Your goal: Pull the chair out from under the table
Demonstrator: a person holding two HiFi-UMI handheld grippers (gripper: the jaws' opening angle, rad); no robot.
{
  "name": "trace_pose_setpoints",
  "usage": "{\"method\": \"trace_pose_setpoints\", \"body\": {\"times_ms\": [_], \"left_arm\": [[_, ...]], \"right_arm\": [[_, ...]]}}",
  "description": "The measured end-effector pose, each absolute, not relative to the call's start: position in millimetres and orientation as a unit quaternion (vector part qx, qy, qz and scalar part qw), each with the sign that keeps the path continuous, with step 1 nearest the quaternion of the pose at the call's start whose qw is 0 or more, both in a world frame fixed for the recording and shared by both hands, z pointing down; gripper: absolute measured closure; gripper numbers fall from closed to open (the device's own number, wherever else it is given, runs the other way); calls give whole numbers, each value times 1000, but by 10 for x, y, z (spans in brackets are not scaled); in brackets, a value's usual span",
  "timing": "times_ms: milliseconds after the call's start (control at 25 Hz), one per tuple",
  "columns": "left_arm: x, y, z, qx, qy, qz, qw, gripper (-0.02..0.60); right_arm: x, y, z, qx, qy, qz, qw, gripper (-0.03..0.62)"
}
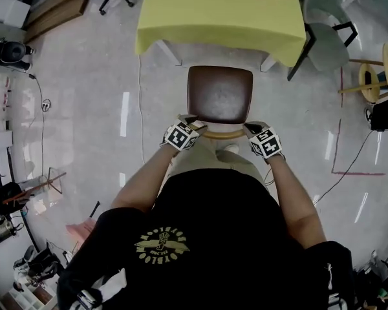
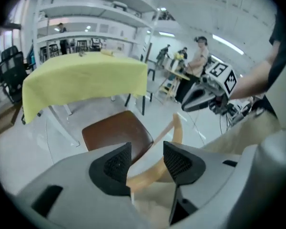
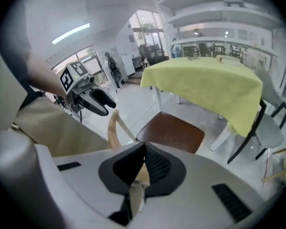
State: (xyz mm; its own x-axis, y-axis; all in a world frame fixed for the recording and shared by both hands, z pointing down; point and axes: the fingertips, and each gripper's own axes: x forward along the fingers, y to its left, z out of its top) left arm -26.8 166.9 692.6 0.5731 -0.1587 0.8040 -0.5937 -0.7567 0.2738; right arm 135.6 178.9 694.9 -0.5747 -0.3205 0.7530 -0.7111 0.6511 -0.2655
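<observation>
Above chair backrest (image 1: 223, 134), tilted down: left gripper (image 1: 189, 119) agape, right gripper (image 1: 252, 128) closed.

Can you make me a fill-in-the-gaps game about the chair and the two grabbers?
The chair has a ____ seat.
The tablecloth is coloured ____.
The left gripper has its jaws ____, open or shut.
The right gripper has its jaws ____, open or shut.
Missing words: brown, yellow, open, shut.

Pale floor (image 1: 84, 108) carries the chair (image 1: 220, 94); yellow-clothed table (image 1: 220, 11) beyond.
</observation>
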Motion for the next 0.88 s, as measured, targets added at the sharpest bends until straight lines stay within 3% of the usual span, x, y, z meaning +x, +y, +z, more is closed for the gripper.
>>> {"method": "trace_pose_setpoints", "body": {"times_ms": [40,200,360,640,880], "left_arm": [[-223,1573,6784,852,-241,381,268,377],[-66,1261,6161,878,-296,304,223,506],[33,1082,5600,891,-337,239,188,558],[-14,965,4812,891,-398,167,142,572],[10,935,4300,900,-393,121,146,572]], "right_arm": [[1361,1745,6839,315,-846,282,325,583],[1388,1588,6363,351,-858,265,264,583],[1449,1458,5941,387,-862,243,221,583],[1532,1334,5264,415,-869,208,170,583],[1533,1240,4735,433,-874,173,135,583]]}}
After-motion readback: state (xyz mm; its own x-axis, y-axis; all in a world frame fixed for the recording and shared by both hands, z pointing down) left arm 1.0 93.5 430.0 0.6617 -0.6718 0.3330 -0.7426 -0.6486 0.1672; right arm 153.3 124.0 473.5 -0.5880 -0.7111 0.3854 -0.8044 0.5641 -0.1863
